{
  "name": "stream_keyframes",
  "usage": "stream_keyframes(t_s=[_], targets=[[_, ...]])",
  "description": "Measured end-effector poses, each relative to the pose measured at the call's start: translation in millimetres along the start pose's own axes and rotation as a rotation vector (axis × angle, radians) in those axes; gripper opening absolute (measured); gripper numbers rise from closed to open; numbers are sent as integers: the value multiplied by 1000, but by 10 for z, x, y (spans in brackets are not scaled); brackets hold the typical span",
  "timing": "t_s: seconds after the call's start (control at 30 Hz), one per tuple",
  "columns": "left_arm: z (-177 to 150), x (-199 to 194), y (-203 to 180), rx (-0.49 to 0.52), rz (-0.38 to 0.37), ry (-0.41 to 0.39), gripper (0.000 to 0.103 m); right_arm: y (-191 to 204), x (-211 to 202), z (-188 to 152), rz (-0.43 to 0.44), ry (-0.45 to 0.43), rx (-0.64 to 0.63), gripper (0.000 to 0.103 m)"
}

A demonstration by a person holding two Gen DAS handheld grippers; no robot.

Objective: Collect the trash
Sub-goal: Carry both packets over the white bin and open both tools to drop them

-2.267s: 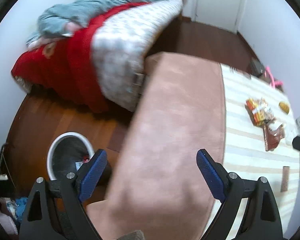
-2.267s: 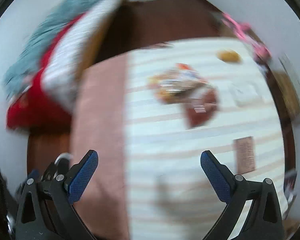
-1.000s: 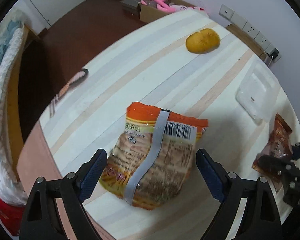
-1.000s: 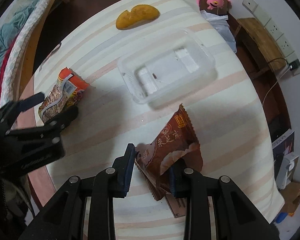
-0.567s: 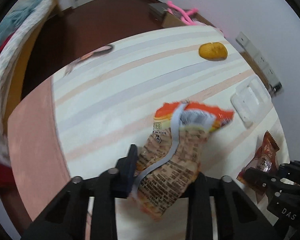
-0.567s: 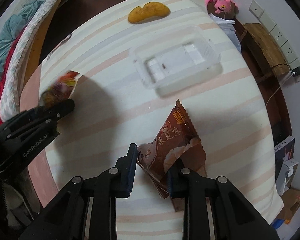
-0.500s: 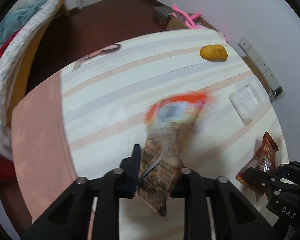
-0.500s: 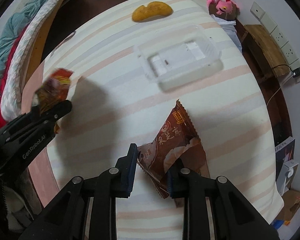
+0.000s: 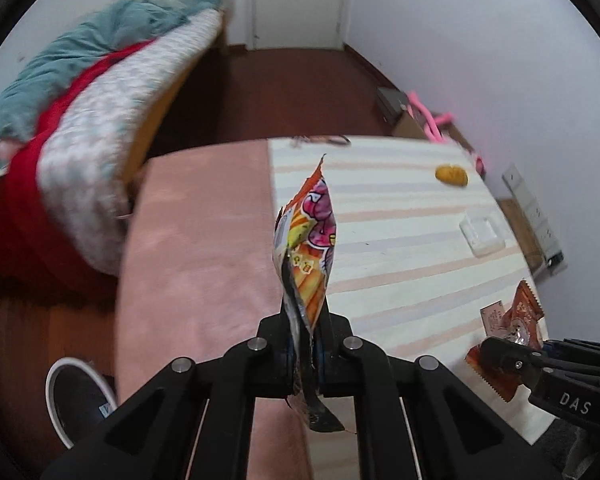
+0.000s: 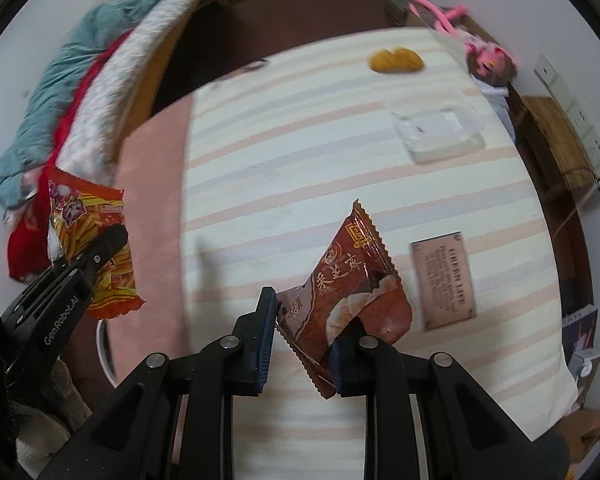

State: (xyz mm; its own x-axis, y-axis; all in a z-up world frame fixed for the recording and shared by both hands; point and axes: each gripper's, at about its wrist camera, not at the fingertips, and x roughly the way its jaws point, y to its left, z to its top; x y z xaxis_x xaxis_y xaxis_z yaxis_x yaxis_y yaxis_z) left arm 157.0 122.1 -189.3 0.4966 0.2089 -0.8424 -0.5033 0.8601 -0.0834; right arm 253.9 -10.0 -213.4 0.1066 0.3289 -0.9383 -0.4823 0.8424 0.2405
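Note:
My left gripper is shut on an orange snack bag, held edge-on above the pink edge of the striped table. The bag also shows in the right wrist view in the left gripper. My right gripper is shut on a brown snack wrapper, lifted above the table; it shows in the left wrist view. A white-rimmed trash bin with a black liner stands on the floor at lower left.
On the table lie a yellow peel, a clear plastic tray, a small brown packet and a dark item at the far edge. A bed with red and teal bedding stands left. Pink toy behind the table.
Both grippers closed on their bags and lifted them off the table. The left gripper swung left toward the pink table edge and bin, the orange bag now edge-on.

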Motion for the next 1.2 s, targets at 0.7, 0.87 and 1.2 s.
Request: stream_keyframes(t_s=[0.7, 0.87, 1.2], targets=[[-907, -1757, 2245, -326, 168, -156, 5, 2699, -487, -874, 291, -10, -376, 24], [-1306, -1647, 3073, -498, 144, -81, 5, 3450, -113, -1099, 368, 83, -441, 24], [-1993, -577, 4369, -784, -27, 178, 5, 4388, 1518, -1560, 312, 333, -514, 24]])
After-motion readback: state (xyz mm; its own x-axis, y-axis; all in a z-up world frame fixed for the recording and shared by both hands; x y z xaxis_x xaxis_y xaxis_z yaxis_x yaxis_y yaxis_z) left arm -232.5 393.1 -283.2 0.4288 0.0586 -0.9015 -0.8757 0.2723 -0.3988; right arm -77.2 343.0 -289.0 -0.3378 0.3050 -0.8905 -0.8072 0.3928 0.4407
